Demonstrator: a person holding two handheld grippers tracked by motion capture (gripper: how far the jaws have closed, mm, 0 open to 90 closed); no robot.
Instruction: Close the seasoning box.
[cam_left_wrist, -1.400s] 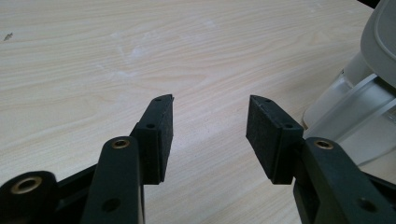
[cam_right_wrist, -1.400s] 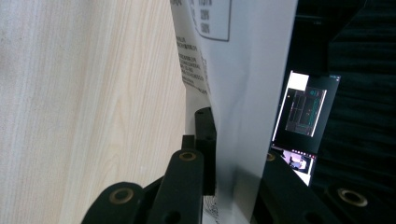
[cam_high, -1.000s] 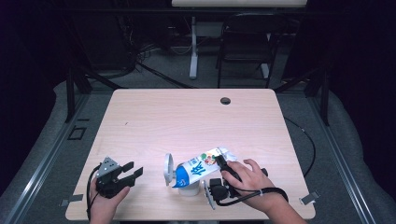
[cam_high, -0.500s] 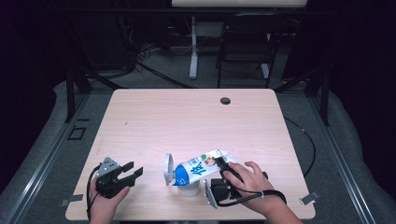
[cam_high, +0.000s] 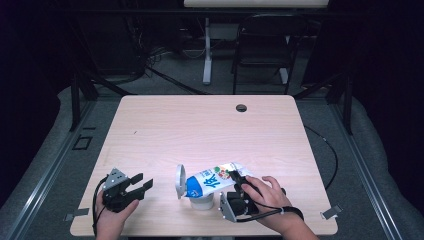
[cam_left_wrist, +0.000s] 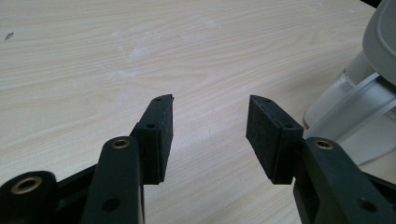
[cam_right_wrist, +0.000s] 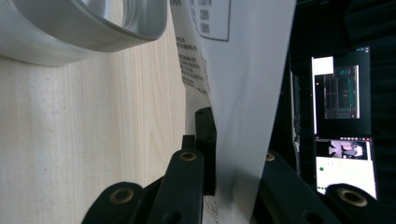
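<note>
Nothing had shifted over the last second: the right hand-held gripper stayed clamped on the pouch, tilted over the cup on the surface, likely mid-pour. The left hand-held gripper rested wide, empty.

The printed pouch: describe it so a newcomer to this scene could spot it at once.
Start at the wooden table and go to its near edge. There the right gripper pinches the printed pouch, tilted over a white container. It alone has blue lettering.
</note>
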